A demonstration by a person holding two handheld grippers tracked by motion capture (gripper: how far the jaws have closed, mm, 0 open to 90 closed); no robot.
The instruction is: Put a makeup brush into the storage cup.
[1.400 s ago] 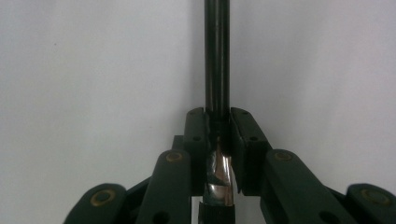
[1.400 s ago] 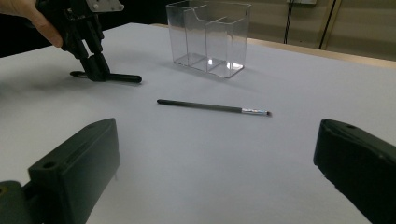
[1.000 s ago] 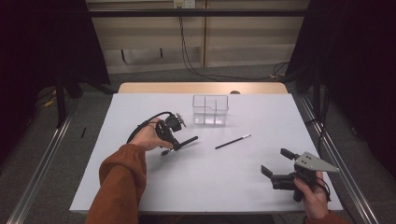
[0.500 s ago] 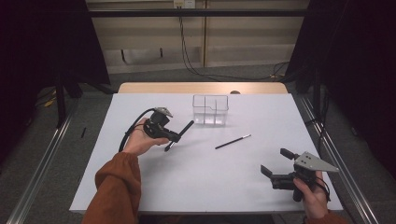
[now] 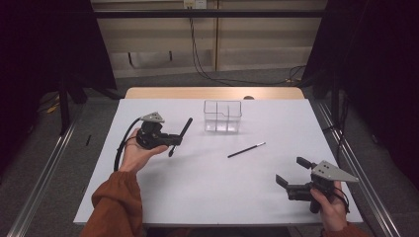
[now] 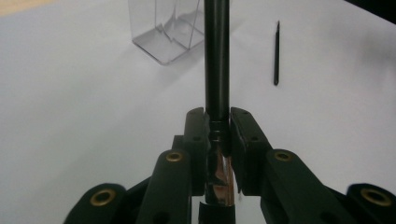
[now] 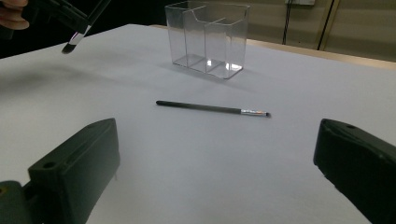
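Observation:
My left gripper (image 5: pixel 174 140) is shut on a thick black makeup brush (image 5: pixel 181 135), held above the white table (image 5: pixel 197 187) left of the clear plastic organizer (image 5: pixel 223 116). In the left gripper view the pads clamp the brush (image 6: pixel 217 56) at its silver ferrule, and its handle points toward the organizer (image 6: pixel 166 28). A thin black brush (image 5: pixel 246 150) lies flat on the table in front of the organizer. My right gripper (image 5: pixel 291 174) rests open at the near right; between its wide jaws in the right gripper view I see the thin brush (image 7: pixel 212 109) and the organizer (image 7: pixel 208 39).
A wooden strip (image 5: pixel 212 93) borders the table's far edge. Metal rails (image 5: pixel 44 168) run along both sides of the table. Cables (image 5: pixel 207 69) hang against the back wall. The left gripper's cable (image 5: pixel 123 143) loops beside the left hand.
My left hand has carried the thick brush away from me and up a little; its handle has swung from lying low to pointing up toward the organizer. The right gripper has stayed put.

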